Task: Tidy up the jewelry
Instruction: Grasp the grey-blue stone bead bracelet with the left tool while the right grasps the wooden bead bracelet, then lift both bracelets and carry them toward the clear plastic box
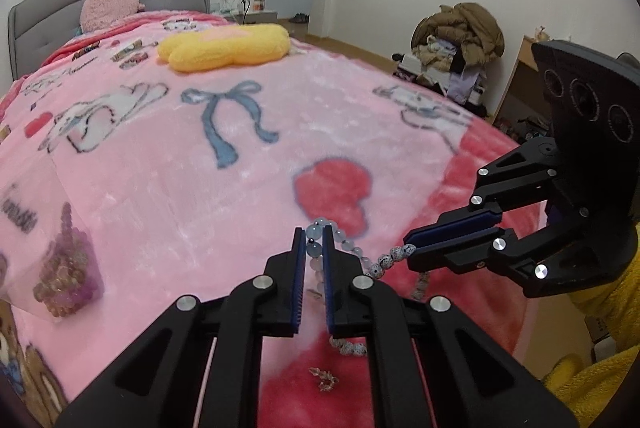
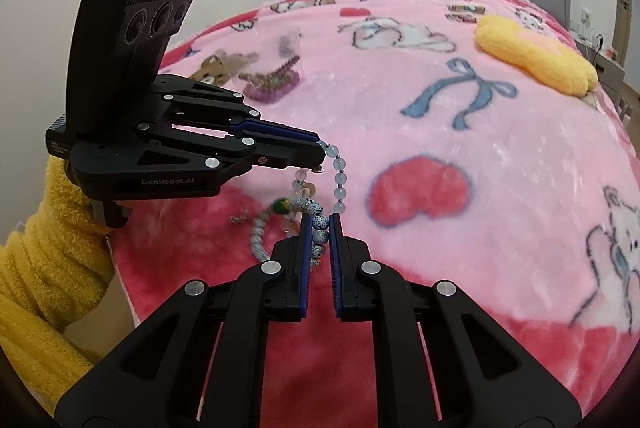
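Observation:
My left gripper (image 1: pixel 313 233) is shut on a pale blue bead bracelet (image 1: pixel 314 249), which hangs above the pink blanket (image 1: pixel 168 188). In the right wrist view the left gripper (image 2: pixel 319 148) comes in from the left with the blue strand (image 2: pixel 339 174) looping down from its tip. My right gripper (image 2: pixel 321 223) is shut on a white speckled bead bracelet (image 2: pixel 319 222) carrying a green bead (image 2: pixel 282 206). The two strands hang tangled together between the grippers. In the left wrist view the right gripper (image 1: pixel 409 249) pinches the speckled beads (image 1: pixel 394 255).
A small metal trinket (image 1: pixel 324 379) lies on the blanket below the grippers. A clear bag of purple and golden beads (image 1: pixel 66 268) lies to the left. Farther up the bed are a yellow plush cushion (image 1: pixel 224 46) and a pink plush (image 1: pixel 108 6). Yellow fleece sleeves (image 2: pixel 44 260) hold the grippers.

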Available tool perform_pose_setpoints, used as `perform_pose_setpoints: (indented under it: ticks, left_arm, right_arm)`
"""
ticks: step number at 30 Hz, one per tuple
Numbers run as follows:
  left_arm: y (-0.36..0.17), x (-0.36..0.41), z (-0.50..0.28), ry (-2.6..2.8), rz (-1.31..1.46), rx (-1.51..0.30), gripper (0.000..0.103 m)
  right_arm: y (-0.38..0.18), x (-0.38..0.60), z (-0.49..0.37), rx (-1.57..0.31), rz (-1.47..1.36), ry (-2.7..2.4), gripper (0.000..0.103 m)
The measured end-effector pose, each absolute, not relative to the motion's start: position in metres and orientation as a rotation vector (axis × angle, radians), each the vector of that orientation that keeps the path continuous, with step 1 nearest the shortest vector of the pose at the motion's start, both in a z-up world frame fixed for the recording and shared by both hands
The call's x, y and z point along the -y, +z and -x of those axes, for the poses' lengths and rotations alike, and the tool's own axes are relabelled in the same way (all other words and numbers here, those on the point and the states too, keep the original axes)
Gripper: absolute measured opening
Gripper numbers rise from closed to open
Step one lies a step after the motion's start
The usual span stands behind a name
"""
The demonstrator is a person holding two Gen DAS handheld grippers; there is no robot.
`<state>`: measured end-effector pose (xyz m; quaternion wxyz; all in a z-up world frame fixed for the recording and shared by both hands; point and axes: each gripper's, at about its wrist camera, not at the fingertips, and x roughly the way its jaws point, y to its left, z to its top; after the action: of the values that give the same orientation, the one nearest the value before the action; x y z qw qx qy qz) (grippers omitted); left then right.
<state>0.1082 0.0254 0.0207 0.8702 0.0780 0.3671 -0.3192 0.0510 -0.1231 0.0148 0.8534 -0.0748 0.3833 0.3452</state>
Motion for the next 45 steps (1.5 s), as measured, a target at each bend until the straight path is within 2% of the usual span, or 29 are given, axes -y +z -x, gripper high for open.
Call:
perform_pose_setpoints:
  ticks: [24,45]
  left_arm:
    - [0.082,-0.073,-0.085,-0.574,-0.002,-0.568,0.008]
    - [0.073,-0.144,-0.092,-0.426,0.101,-0.527,0.008]
  right_arm:
    - [0.084,0.143,-0.067,-0.601,0.051,0.682,0.008]
    - [0.089,0.035,-0.12,-0.527,0.084,0.788,0.008]
